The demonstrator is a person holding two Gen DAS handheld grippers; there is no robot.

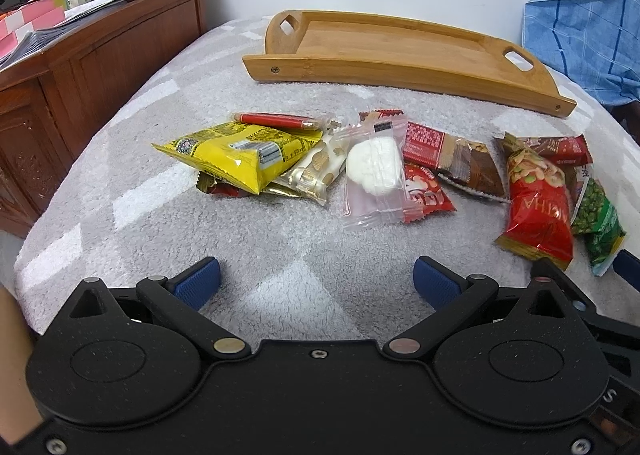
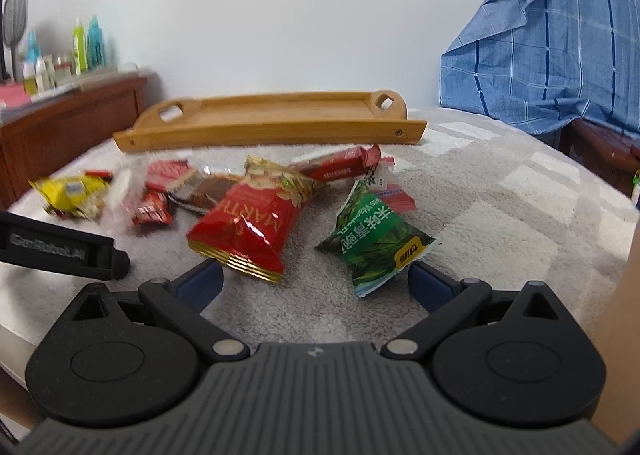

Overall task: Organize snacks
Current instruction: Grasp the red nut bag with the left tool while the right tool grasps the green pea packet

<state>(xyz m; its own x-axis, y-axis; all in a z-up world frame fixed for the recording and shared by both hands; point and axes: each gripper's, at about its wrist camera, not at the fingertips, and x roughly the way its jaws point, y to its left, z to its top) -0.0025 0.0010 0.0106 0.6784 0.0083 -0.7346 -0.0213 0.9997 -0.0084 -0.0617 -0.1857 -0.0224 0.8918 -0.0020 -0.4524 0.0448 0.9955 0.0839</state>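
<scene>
1. Two hand-held grippers are seen over a bed covered by a grey checked blanket (image 1: 132, 159); nothing has been moved yet, by the look of it.
2. Beyond the snacks, a wooden tray (image 1: 400, 73) is laid empty near the wall, well apart from the pile.
3. Both the left hand-held gripper (image 1: 316, 285) and the right hand-held gripper (image 2: 314, 281) are held wide open with nothing between the blue pads.
4. Nearest the right one, a red nut bag (image 2: 248, 227) and a green pea bag (image 2: 376, 241) are found, puffy and light; a pinch on the crimped end seam is judged safest, since the glossy film may slip.
5. Further left, a yellow bag (image 1: 236, 153) is stacked on smaller wrappers.
6. Beside it, a clear packet (image 1: 376, 175) with a white sweet is seen; it is probably crushable, so the flat margin should be taken.
</scene>
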